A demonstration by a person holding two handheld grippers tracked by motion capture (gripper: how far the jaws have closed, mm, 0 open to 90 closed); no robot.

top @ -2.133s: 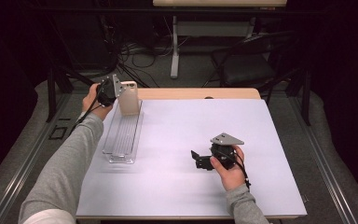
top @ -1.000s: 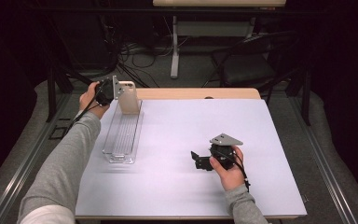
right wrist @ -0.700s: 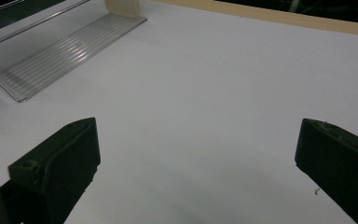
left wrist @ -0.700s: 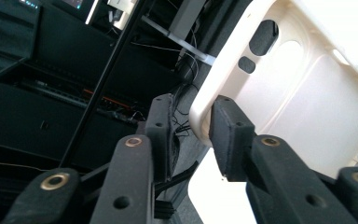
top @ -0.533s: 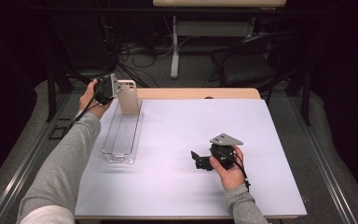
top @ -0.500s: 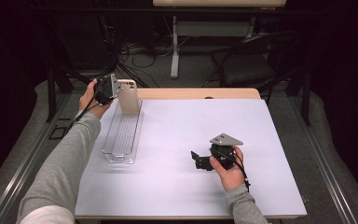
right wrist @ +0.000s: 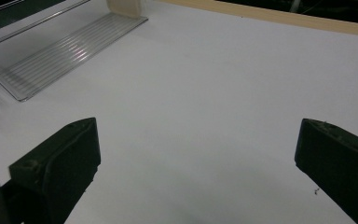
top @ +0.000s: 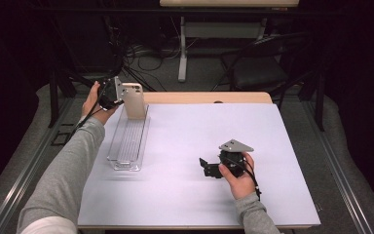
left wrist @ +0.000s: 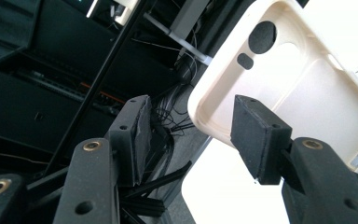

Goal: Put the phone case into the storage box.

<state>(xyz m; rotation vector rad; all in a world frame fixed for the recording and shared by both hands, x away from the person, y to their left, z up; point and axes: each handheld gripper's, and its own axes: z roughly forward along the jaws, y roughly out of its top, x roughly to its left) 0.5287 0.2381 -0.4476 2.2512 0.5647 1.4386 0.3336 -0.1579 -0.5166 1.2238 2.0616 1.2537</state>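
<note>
As our left gripper's [left wrist: 186, 135] jaws have just been opening, they stand apart with the cream phone case's [left wrist: 279, 79] edge between them, unpinched. The case stands upright at the far end of the clear plastic tray [top: 126, 146], near the tabletop's [top: 199, 195] back left corner. We judge it could topple out of the tray if we brush it while withdrawing. Our right gripper [top: 209, 167] rests on the tabletop well apart, jaws spread wide on nothing; nothing stands in the way.
</note>
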